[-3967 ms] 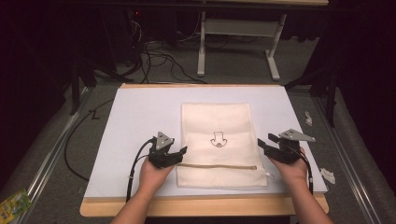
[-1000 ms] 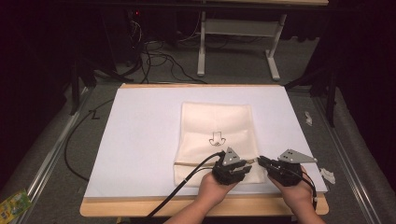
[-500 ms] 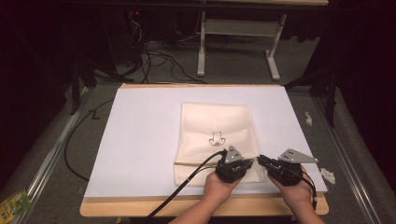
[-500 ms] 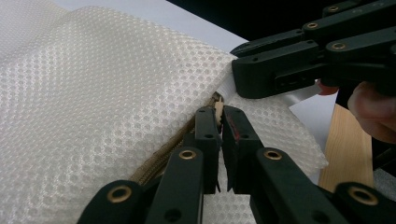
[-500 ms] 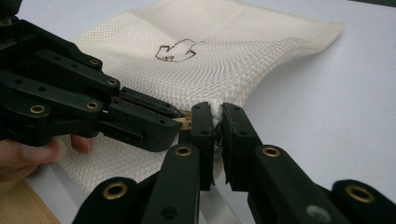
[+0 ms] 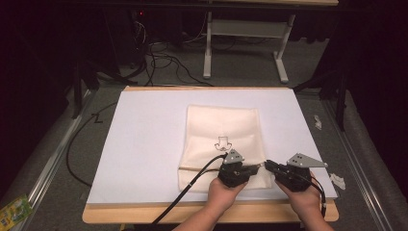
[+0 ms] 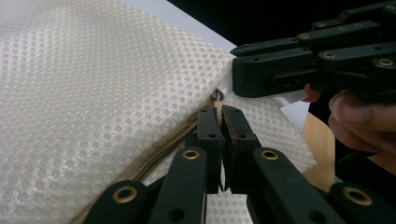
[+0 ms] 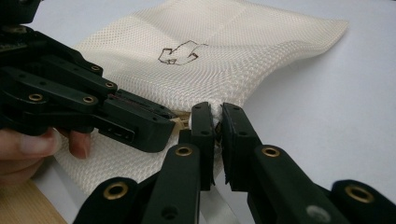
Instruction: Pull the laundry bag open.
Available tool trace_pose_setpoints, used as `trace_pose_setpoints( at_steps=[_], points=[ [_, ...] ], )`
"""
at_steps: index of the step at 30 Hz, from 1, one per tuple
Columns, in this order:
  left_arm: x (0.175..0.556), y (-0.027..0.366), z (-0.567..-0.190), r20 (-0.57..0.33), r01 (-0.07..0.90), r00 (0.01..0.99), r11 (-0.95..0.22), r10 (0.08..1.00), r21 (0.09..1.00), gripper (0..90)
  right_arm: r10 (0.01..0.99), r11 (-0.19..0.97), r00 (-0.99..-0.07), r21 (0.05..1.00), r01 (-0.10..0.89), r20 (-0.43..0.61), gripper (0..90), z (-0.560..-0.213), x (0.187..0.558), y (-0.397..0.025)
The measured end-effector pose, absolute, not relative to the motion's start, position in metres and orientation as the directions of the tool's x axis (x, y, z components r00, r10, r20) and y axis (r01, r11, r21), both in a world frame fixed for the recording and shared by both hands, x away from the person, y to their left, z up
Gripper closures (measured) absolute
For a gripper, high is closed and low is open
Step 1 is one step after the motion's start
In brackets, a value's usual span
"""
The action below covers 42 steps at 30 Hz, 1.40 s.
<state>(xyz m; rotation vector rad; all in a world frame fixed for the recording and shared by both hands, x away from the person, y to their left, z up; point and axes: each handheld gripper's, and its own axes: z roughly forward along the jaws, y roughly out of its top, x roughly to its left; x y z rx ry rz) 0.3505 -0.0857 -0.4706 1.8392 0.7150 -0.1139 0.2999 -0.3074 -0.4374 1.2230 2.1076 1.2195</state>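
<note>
A cream mesh bag (image 6: pixel 221 126) lies flat on the white sheet (image 6: pixel 144 139), with a small black drawing (image 6: pixel 222 143) on it and a tan zipper (image 7: pixel 154 156) along its near edge. My left gripper (image 6: pixel 259 168) is at the zipper's right end, shut on the zipper pull (image 7: pixel 217 99). In its own view, the left gripper (image 7: pixel 218 114) has its jaws close together. My right gripper (image 6: pixel 267 165) points left and meets it tip to tip. The right gripper (image 8: pixel 217 112) is shut on the bag's right edge (image 8: pixel 219 103) beside the zipper end.
The sheet covers a wooden table (image 6: pixel 144 214), whose front edge runs just below my hands. Small white scraps (image 6: pixel 337 181) lie at the right rim. Cables (image 6: pixel 159 53) and a desk frame (image 6: pixel 245 29) stand on the floor behind the table.
Over four seconds my left gripper has travelled along the zipper from its left end to its right end. In the last second it crept slightly right. The right gripper stayed at the bag's edge.
</note>
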Motion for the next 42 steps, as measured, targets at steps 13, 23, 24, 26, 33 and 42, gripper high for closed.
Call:
trace_pose_setpoints(
  at_steps=[13,23,24,26,33,42],
  points=[
    [0.366,-0.068,-0.478,-0.598,0.657,0.737,-0.126,0.314,0.743,87.9,0.832,0.233,-0.548,0.840,0.490,0.088,86.0,-0.437,0.302,-0.305],
    [0.371,-0.059,-0.481,-0.640,0.692,0.710,-0.125,0.292,0.711,88.1,0.819,0.235,-0.564,0.834,0.498,0.106,86.7,-0.438,0.304,-0.301],
    [0.371,-0.058,-0.482,-0.643,0.694,0.709,-0.124,0.290,0.710,88.1,0.819,0.238,-0.564,0.833,0.499,0.103,86.7,-0.438,0.304,-0.301],
    [0.371,-0.058,-0.481,-0.629,0.683,0.719,-0.129,0.295,0.719,88.0,0.818,0.233,-0.564,0.832,0.504,0.113,86.7,-0.438,0.304,-0.301],
    [0.370,-0.062,-0.477,-0.595,0.655,0.738,-0.127,0.317,0.745,87.5,0.809,0.227,-0.575,0.838,0.497,0.122,86.7,-0.439,0.304,-0.300],
    [0.369,-0.070,-0.477,-0.581,0.643,0.744,-0.117,0.329,0.757,86.1,0.807,0.210,-0.574,0.838,0.503,0.143,86.6,-0.440,0.304,-0.302]
  ],
)
